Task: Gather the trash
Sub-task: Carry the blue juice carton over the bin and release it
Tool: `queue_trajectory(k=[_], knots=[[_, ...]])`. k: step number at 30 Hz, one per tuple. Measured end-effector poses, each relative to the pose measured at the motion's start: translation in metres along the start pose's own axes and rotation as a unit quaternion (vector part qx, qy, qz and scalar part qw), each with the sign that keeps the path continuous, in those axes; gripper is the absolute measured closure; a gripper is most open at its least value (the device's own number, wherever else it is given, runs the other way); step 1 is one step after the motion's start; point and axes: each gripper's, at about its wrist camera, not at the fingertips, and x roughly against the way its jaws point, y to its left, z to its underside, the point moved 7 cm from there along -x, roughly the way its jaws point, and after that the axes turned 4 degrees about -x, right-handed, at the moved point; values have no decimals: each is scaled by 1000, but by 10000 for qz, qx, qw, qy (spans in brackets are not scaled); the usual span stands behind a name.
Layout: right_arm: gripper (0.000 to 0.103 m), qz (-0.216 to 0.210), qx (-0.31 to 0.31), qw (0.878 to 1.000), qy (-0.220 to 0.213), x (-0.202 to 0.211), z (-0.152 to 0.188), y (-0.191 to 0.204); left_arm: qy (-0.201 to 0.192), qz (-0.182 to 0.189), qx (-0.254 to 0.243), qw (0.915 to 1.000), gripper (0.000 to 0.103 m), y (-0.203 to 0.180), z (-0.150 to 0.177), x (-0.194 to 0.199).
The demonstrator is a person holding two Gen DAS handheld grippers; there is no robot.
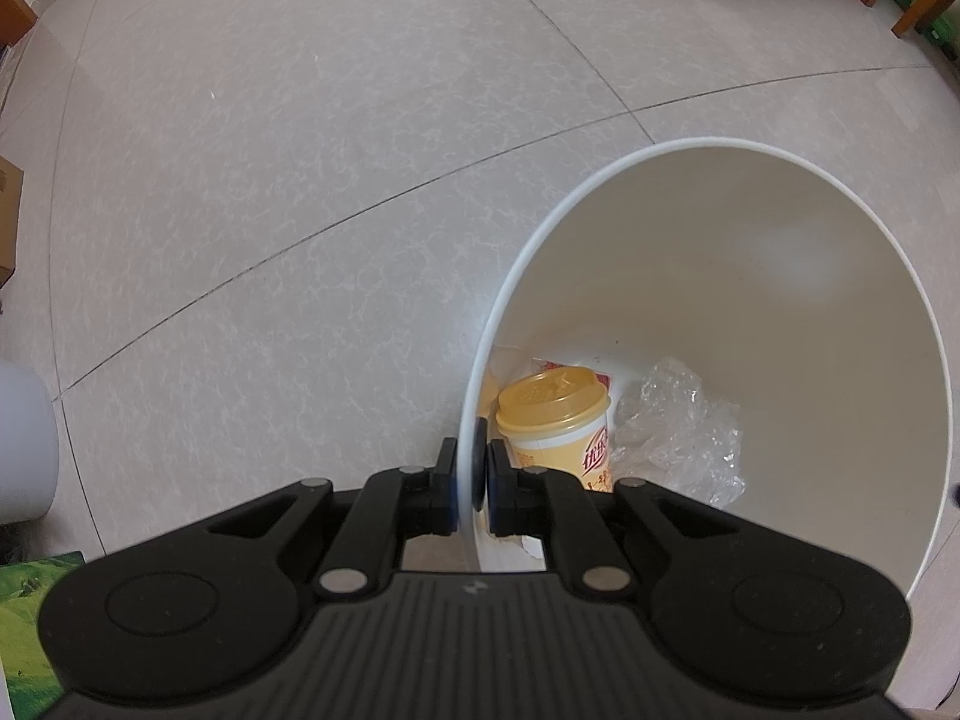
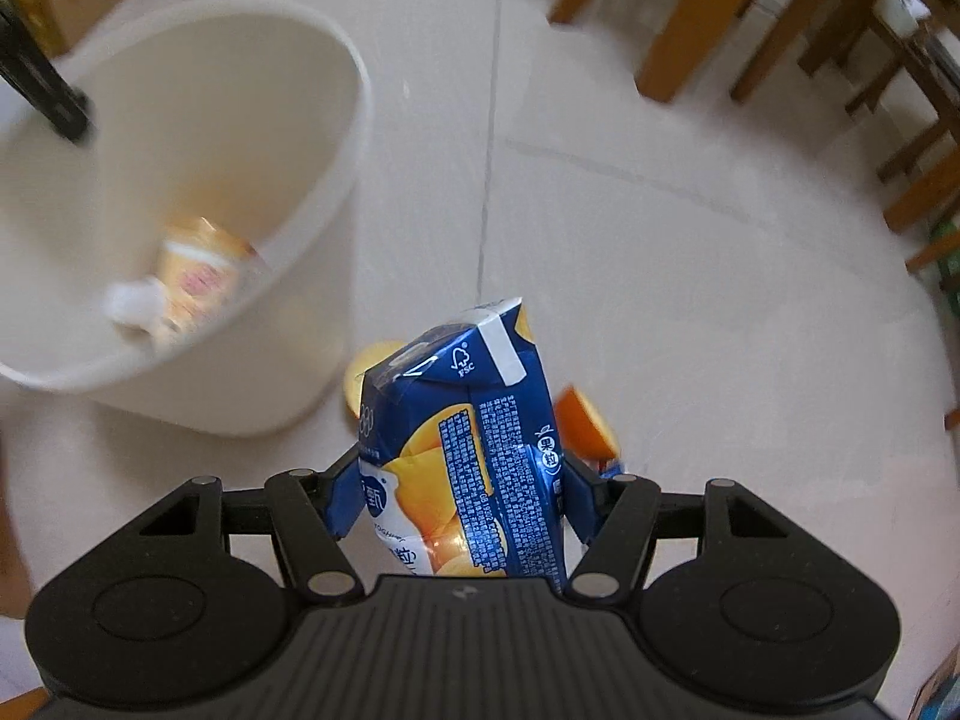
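My left tool (image 1: 472, 468) pinches the bin (image 1: 708, 144) rim; my right tool (image 2: 459, 480) clasps the juice carton (image 2: 462, 420), which I judge goes over the bin next.

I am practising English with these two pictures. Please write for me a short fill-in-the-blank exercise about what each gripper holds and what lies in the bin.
1. The left gripper is shut on the rim of the white plastic ____.
2. The right gripper holds a dark blue ____ printed with orange fruit.
3. Inside the bin lies a paper cup with a ____ lid.
4. Beside that cup lies crumpled clear ____.

Missing words: bin; carton; yellow; plastic
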Motion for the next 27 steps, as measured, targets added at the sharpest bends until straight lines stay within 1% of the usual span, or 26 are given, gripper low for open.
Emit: queue_trajectory(k=[3,7,9,14,17,19,20,21,27], knots=[[34,-185,141,9995,-206,34,-26,13,-8,-23,-14,10000,96,0,0,0],[34,-400,310,9978,-436,65,-56,35,-6,-9,22,10000,96,0,1,0],[34,-517,401,9964,-536,74,-70,47,-17,-28,-5,10000,96,-1,1,0],[34,-784,418,9936,-691,80,-95,69,-15,-30,1,10000,96,-1,2,0],[33,-848,431,9930,-704,77,-102,78,-8,-25,1,10000,96,0,1,1],[22,-803,440,9929,-758,79,-107,83,-8,-27,2,10000,96,0,1,1],[14,-784,425,9929,-791,81,-107,83,-9,-16,6,10000,96,0,1,2],[13,-795,420,9924,-835,82,-107,83,-13,3,14,10000,96,0,0,2],[13,-758,339,9937,-755,83,-102,79,-12,-10,13,10000,96,0,0,3]])
